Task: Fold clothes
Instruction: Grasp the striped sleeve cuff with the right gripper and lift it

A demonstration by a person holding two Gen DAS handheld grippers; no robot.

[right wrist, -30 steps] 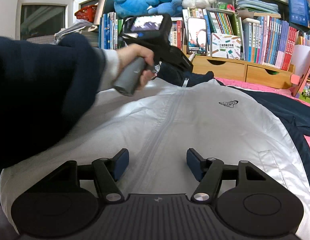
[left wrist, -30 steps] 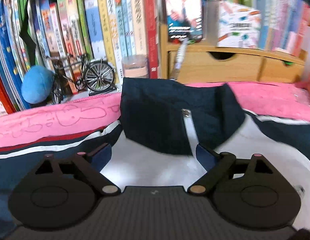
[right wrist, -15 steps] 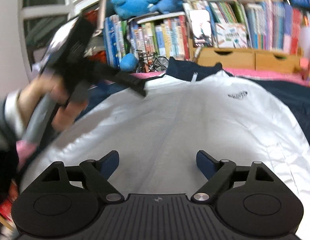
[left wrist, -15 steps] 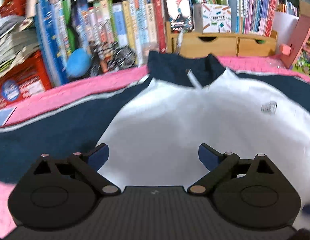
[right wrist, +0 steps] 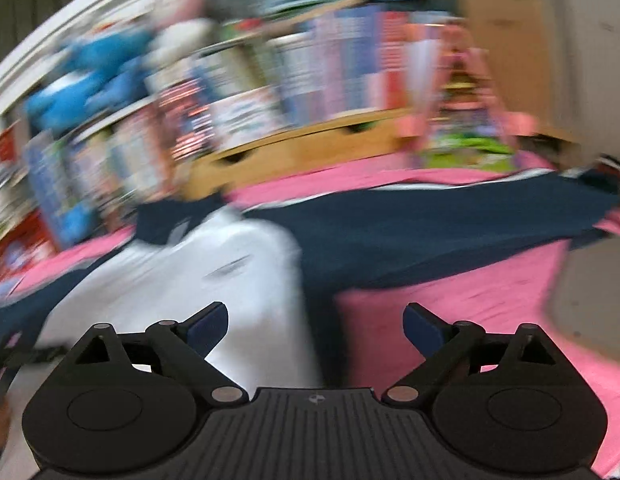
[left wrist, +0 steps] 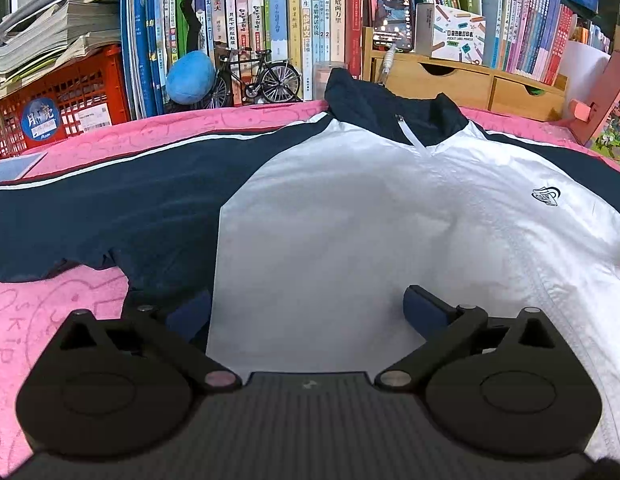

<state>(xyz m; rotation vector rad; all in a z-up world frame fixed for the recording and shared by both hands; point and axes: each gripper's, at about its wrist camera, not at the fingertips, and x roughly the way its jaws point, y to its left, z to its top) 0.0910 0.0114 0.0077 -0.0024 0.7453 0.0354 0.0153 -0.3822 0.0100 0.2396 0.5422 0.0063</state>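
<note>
A white jacket (left wrist: 350, 220) with navy sleeves and a navy collar lies face up on a pink cloth (left wrist: 50, 320). Its left sleeve (left wrist: 110, 208) stretches out to the left. In the left wrist view my left gripper (left wrist: 306, 310) hovers over the jacket's lower left edge, jaws still opening and wide apart, nothing between them. The right wrist view is blurred. There my right gripper (right wrist: 316, 322) sits above the jacket (right wrist: 214, 276) where the white body meets the right navy sleeve (right wrist: 450, 220), jaws opening, nothing held.
Rows of books (left wrist: 270, 32), a red crate (left wrist: 62, 108), a blue plush ball (left wrist: 190, 77), a model bicycle (left wrist: 258, 78), a phone (left wrist: 390, 4) and wooden drawers (left wrist: 470, 84) line the back edge. A pink stand (left wrist: 594, 96) rises at the far right.
My left gripper pulled back from the collar toward the jacket's lower left and opened wider. My right gripper swung right toward the right sleeve, rolling, and opened wide; the other hand left its view.
</note>
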